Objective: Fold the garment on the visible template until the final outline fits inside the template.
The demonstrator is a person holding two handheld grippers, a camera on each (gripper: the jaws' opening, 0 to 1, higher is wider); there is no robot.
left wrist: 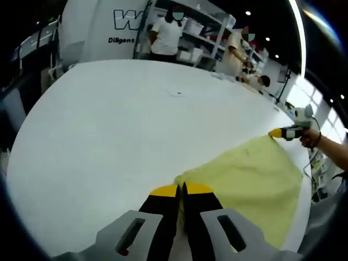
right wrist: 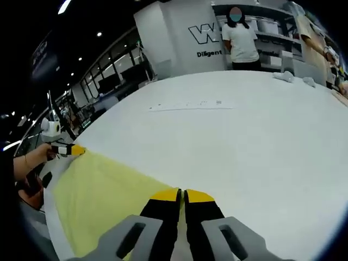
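A pale yellow garment [left wrist: 247, 182] lies stretched over the white table [left wrist: 119, 136]. In the left gripper view my left gripper [left wrist: 181, 188] is shut, its yellow-tipped jaws pinching one corner of the cloth. At the far right the right gripper [left wrist: 278, 132] holds the opposite corner, with a hand behind it. In the right gripper view my right gripper [right wrist: 182, 193] is shut on the garment [right wrist: 100, 193], which spreads away to the left. There the left gripper [right wrist: 73, 149] grips the far corner, held by a hand.
A thin strip of white paper with small marks [right wrist: 190, 105] lies far out on the table [right wrist: 261, 141]. People [left wrist: 166, 33] stand by shelves behind the table. The near table edge runs just past the garment.
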